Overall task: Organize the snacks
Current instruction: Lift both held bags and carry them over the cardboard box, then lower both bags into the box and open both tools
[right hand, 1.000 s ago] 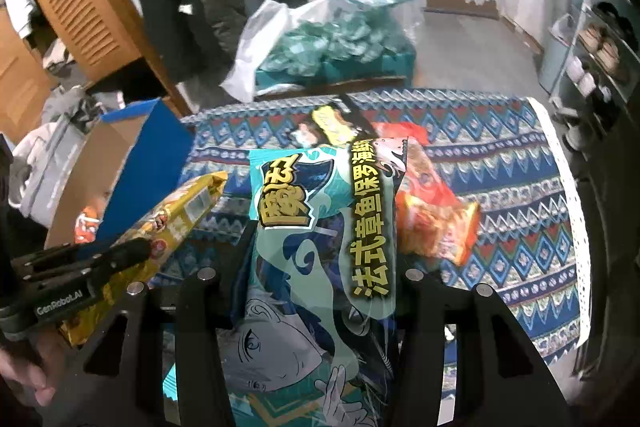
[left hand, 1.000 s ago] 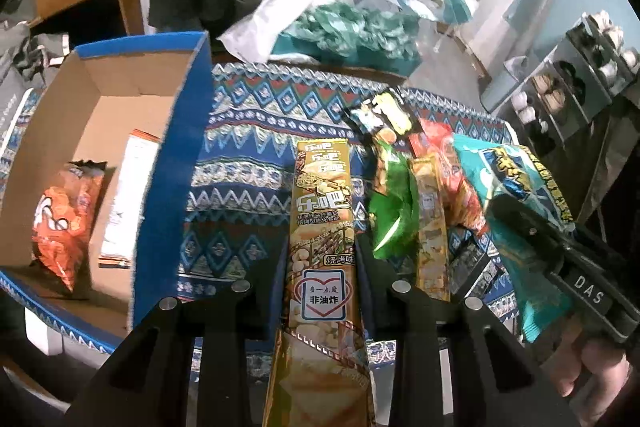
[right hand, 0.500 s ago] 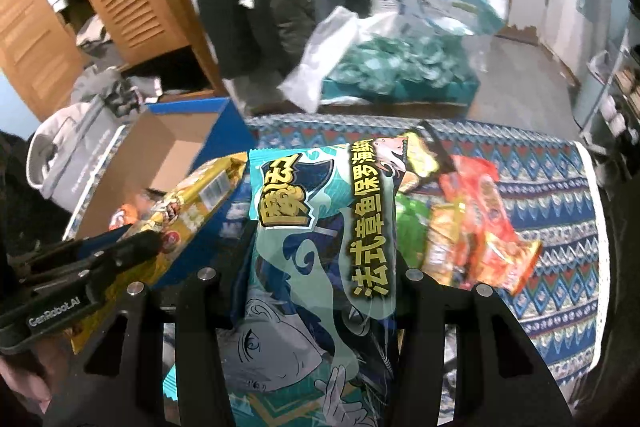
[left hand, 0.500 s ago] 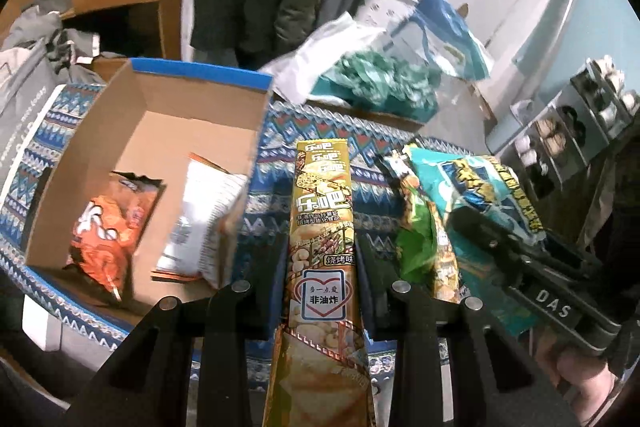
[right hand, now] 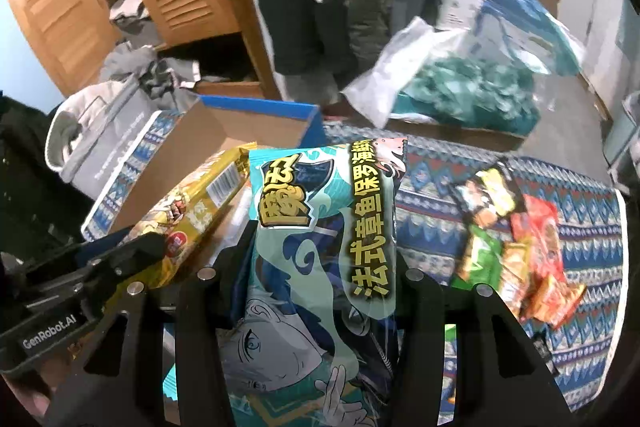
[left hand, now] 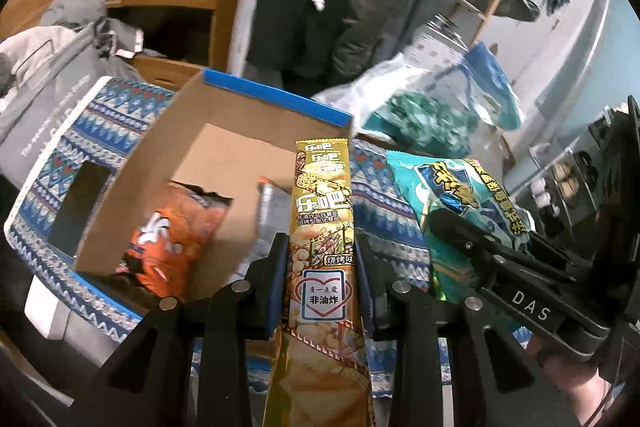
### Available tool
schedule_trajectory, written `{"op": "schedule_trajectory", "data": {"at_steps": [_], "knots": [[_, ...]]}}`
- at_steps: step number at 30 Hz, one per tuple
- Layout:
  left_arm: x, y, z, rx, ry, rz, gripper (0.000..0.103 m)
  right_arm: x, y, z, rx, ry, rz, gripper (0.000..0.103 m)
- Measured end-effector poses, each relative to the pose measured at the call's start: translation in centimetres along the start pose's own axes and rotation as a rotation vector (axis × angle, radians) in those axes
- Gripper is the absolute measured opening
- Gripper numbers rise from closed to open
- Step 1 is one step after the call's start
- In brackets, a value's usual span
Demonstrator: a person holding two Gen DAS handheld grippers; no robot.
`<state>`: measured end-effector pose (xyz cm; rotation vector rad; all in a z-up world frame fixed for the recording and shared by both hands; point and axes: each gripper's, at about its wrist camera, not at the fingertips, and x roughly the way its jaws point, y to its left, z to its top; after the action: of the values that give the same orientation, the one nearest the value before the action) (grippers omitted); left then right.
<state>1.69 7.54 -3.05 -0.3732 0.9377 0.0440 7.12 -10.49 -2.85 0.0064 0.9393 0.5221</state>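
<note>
Cloth with a blue zigzag pattern (right hand: 580,227) is covering the table and filling the right half of the right wrist view. On it, at the left of both views, a cardboard box with a blue rim (left hand: 276,95) is standing open. Inside the box, in the left wrist view, an orange snack bag (left hand: 168,243) is lying on the floor of the box at centre left, and a pale packet (left hand: 264,211), blurred, is leaning just to its right.

At the lower centre of the right wrist view, the right gripper (right hand: 320,255) is clenching a large teal snack bag (right hand: 332,227) between its fingers, the bag rising up the middle of the frame. In the left wrist view the same bag is showing at the right.

At the lower centre of the left wrist view, the left gripper (left hand: 320,259) is pinching a long yellow snack packet (left hand: 324,211) tightly, its upper end standing in front of the box's right wall. In the right wrist view that packet is slanting across the left side, over the box.

At the right of the right wrist view, a small heap of green, yellow and red packets (right hand: 516,247) is lying on the cloth, well apart from the box.
</note>
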Motion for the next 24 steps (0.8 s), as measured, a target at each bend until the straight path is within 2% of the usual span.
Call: {"op": "schedule_trajectory", "data": {"at_steps": [11,19,24], "knots": [[0.5,5.7,0.4,-0.086,-0.007,0.063,0.032,4.1,6.4,1.6,-0.091,0.046,0.027,0.049],[1.3,9.1,0.5,-0.146,-0.004,0.113,0.032,7.2,9.3,1.9,-0.122,0.080,0.035,0.049],[2.3,10.5,0.3,-0.190,0.029,0.122,0.032,8.4,10.3,2.0,-0.143,0.093,0.045,0.049]]}}
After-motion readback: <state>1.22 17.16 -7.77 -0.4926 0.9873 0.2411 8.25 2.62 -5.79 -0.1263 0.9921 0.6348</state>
